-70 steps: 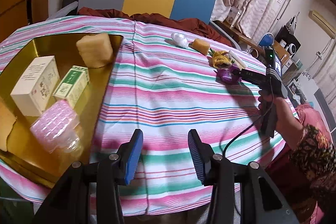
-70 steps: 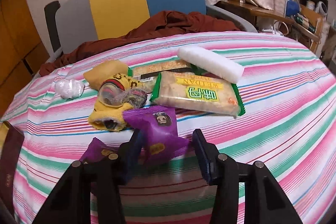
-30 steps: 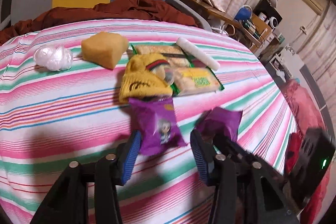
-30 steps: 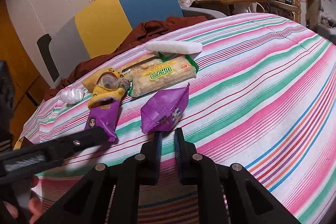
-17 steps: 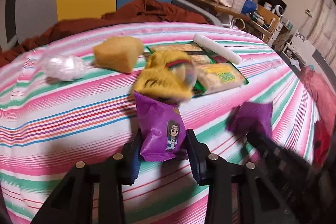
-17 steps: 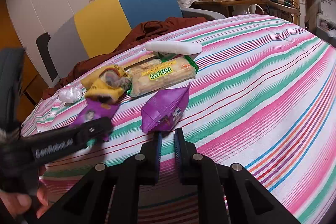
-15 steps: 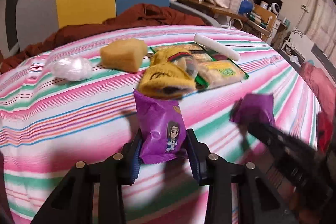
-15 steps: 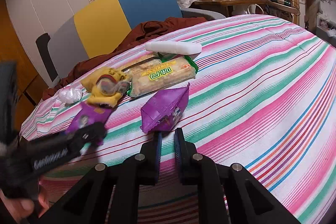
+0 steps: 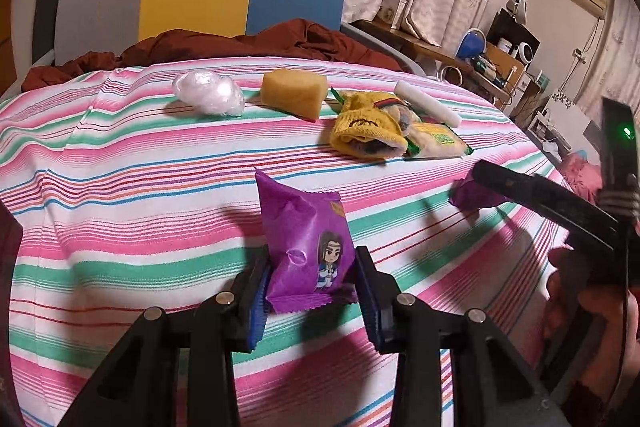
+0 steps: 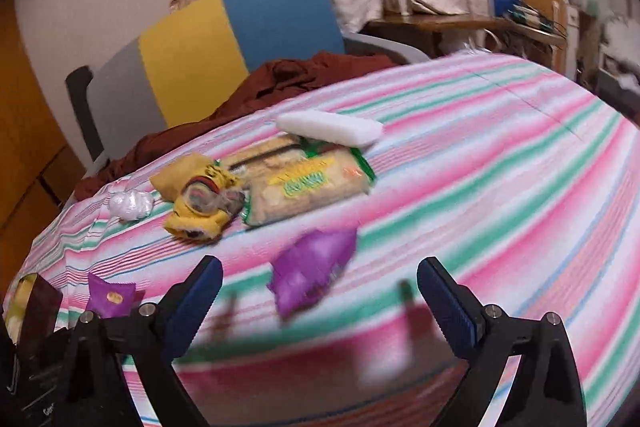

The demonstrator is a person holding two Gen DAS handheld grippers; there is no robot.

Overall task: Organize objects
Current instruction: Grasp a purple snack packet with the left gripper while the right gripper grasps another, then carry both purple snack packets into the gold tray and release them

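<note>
Already the left gripper (image 9: 310, 291) has its blue pads pressed on the lower edges of a purple snack packet (image 9: 306, 247), which stands upright between them at 6 o'clock of the left wrist view, seemingly raised off the striped tablecloth (image 9: 120, 187). The hold looks shallow: only the crimped bottom and puffed sides are pinched, so a quick swing could let the slick foil slide out or twist. The right gripper (image 10: 318, 291) is opening, its jaws spread wide with nothing between the pads; a second purple packet (image 10: 312, 273) lies on the cloth just ahead of them, blurred, so I cannot tell whether it has settled. If the two tools cross paths they could knock each other, since the right one reaches in at 3 o'clock of the left view, close to the held packet's likely route. Farther off, at 12 to 1 o'clock, sit a yellow knitted item (image 9: 366, 131), a green-edged cracker pack (image 9: 436, 143) beneath it, a white roll (image 9: 426, 105), a yellow sponge (image 9: 294, 93) and a crumpled clear plastic ball (image 9: 208, 93); none blocks the held packet now. A dark box edge (image 10: 40, 303) shows at 8 o'clock of the right view.
</note>
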